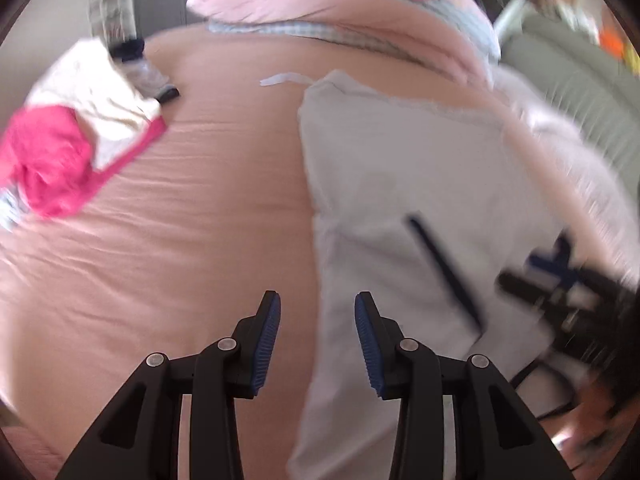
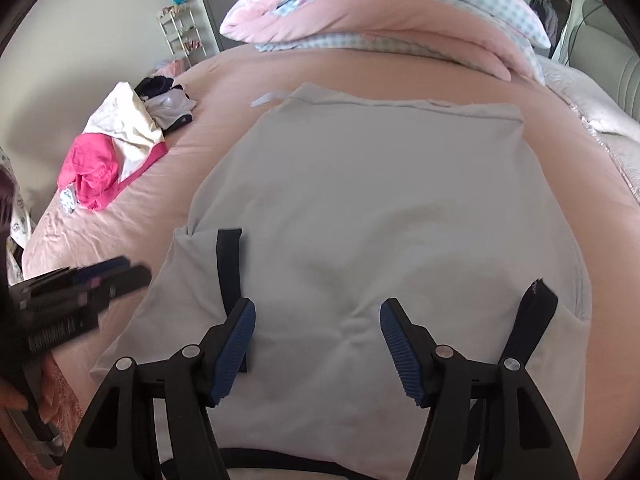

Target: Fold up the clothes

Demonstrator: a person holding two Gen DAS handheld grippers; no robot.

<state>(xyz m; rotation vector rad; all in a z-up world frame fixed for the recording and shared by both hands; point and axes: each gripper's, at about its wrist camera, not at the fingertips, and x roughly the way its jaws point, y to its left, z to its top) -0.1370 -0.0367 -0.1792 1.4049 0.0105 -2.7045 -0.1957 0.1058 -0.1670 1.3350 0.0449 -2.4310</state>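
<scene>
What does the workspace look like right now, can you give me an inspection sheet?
Surface: pink bedsheet, lightly wrinkled.
Job's things: pale grey garment with dark navy trim, spread flat.
Clutter: bright pink and cream clothes pile at the bed's far left; pink checked quilt at the far end.
Grippers: left gripper and right gripper, jaws apart, nothing between them.
Cables: thin dark cable near the right gripper.
Surroundings: white wire shelf by the wall.

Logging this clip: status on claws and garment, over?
Both claws open, empty: left claw, right claw. White garment flat on pink bed, sleeves tucked in. Unfolded clothes pile off left, clear of work.
</scene>
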